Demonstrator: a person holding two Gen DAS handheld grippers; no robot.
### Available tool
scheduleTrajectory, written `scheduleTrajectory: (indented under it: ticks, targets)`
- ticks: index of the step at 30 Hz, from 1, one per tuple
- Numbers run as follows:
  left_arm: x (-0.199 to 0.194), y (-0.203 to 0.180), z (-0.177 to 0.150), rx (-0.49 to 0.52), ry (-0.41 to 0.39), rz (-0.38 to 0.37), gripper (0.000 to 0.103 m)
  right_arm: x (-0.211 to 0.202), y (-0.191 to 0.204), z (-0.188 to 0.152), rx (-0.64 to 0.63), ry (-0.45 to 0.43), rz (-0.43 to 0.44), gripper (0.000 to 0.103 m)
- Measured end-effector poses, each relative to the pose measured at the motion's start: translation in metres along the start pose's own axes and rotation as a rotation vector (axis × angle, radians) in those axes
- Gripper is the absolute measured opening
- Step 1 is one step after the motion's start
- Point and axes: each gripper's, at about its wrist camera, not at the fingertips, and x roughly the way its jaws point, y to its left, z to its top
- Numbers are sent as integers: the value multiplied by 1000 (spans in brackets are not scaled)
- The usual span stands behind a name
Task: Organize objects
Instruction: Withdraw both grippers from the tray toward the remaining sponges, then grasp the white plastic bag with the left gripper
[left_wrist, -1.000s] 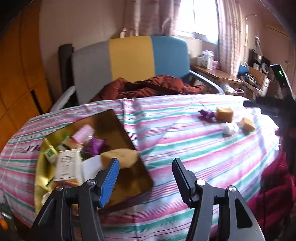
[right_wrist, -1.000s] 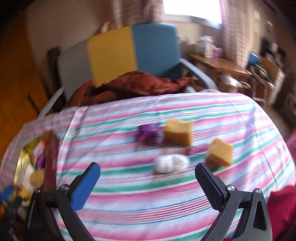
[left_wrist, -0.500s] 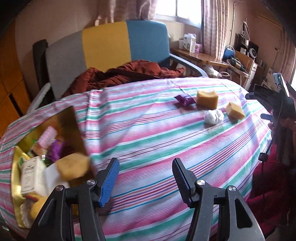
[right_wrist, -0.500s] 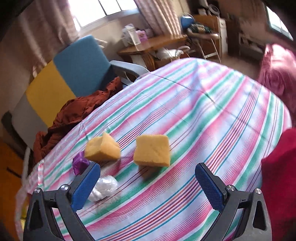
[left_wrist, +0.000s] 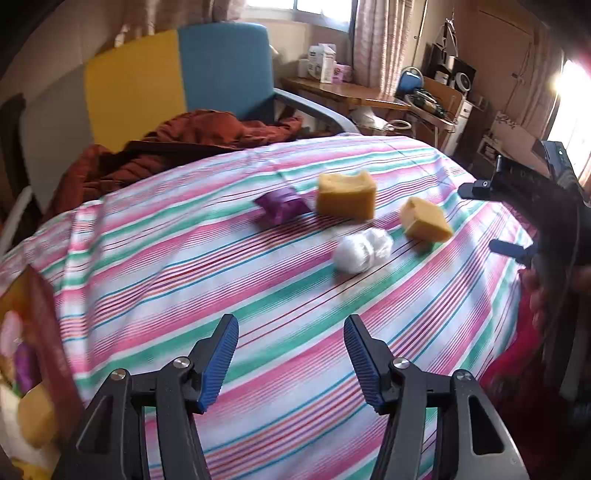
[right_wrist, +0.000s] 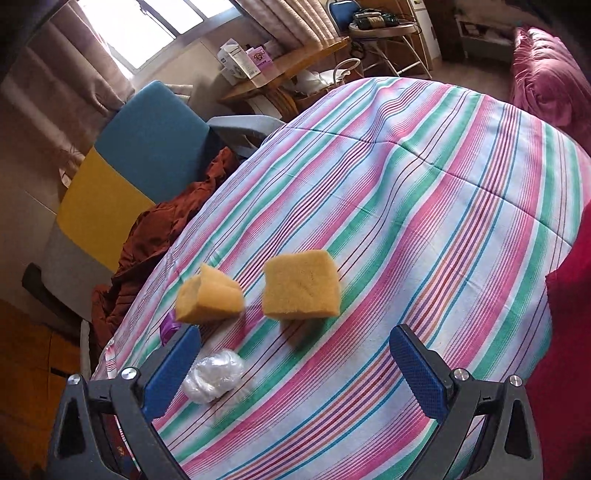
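Observation:
Two yellow sponges lie on the striped tablecloth: a larger sponge and a smaller sponge. Beside them are a purple packet and a white crumpled plastic ball. My left gripper hangs open and empty over bare cloth, short of the group. My right gripper is open and empty, with one sponge just ahead of its gap, the other sponge to the left, and the plastic ball by its left finger. The right gripper also shows at the right edge of the left wrist view.
A gold box holding several items, a sponge among them, sits at the table's left edge. Behind the table stands a grey, yellow and blue chair with a rust-brown garment on it. A cluttered desk and red fabric flank the table.
My left gripper swung right, away from the gold box and toward the sponges. My right gripper rolled and closed in on the sponges, then held nearly still. Both stayed open.

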Motion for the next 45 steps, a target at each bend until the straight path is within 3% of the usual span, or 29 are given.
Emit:
scheduleTrajectory:
  ticks: [4,12,20,22,25,28,36,40,45]
  targets:
    - [21,-14,16,27,12,-44,72,0,0,0,6,2,21,103]
    - [59,-44,42,108,29,-92,77,7,-4,1,31,33,55,103]
    - [99,-70,61,286,58,-94,77,10,-3,0,33,48,60,103]
    - [110,-73,62,308,71,-88,74,12,-2,0,33,49,55,103]
    - [126,-69,61,292,99,-88,44,13,-3,-1,30,54,50,103]
    - [122,-61,53,248,79,-114,37,15,-3,-1,26,58,42,103]
    - [73,-31,-7,153,34,-27,36,22,-1,-3,4,83,15,103]
    - [56,-24,-41,180,-27,17,37,29,3,-6,-18,109,-10,103]
    - [60,-16,-41,140,-25,-11,36,34,5,-8,-53,117,-73,103]
